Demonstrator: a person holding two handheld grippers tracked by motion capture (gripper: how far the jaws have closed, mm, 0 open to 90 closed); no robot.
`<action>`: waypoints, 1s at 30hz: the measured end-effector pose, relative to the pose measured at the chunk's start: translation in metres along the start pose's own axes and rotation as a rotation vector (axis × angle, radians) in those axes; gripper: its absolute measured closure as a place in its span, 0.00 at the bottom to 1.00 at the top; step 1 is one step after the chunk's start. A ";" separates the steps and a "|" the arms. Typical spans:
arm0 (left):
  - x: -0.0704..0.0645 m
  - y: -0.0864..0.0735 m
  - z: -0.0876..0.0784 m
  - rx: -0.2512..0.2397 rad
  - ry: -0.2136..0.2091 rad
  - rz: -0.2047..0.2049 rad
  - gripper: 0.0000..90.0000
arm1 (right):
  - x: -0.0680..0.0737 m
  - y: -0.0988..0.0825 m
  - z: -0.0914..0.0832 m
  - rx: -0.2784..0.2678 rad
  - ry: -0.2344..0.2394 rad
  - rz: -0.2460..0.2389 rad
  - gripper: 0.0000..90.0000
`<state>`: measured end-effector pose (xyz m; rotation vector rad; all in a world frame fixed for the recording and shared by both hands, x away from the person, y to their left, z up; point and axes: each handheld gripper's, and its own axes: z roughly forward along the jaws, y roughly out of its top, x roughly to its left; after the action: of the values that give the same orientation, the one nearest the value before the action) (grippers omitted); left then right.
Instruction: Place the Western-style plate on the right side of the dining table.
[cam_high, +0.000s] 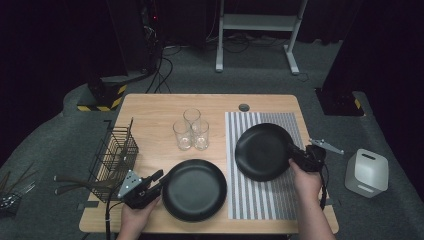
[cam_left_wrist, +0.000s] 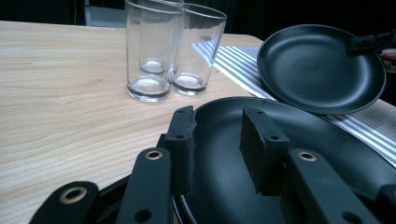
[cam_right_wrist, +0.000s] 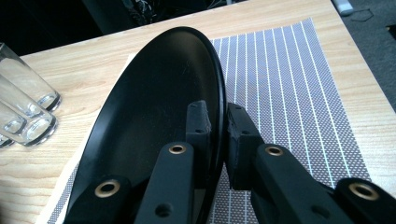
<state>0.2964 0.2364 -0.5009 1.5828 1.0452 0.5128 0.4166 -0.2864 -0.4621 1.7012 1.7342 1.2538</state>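
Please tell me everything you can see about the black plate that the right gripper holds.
The plate is round, matte black and shallow, with a low raised rim; the material may be coated metal or plastic. It is tilted, its far edge raised, above the striped mat. The right gripper is shut on its rim, one pad inside and one outside. Whether its low edge rests on the mat I cannot tell. It is empty.

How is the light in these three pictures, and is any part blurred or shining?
High view: table lit, room behind dark, picture soft. Left gripper view: glasses sharp with bright glints, the left claw near the lens slightly soft, pale sheen on the near plate. Right gripper view: the tilted plate shows a soft grey sheen, and the mat stripes are crisp.
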 end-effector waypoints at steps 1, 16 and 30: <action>0.000 0.000 0.000 0.000 0.000 0.000 0.72 | -0.001 -0.001 0.000 0.001 0.002 0.004 0.90; 0.001 -0.002 0.000 0.003 0.001 -0.009 0.72 | -0.010 -0.003 0.003 0.015 0.018 0.023 0.90; 0.003 -0.004 0.000 0.010 0.005 -0.009 0.72 | -0.024 -0.012 0.007 0.040 0.001 0.062 0.88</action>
<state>0.2959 0.2387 -0.5054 1.5857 1.0592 0.5064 0.4196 -0.3052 -0.4831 1.7903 1.7303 1.2545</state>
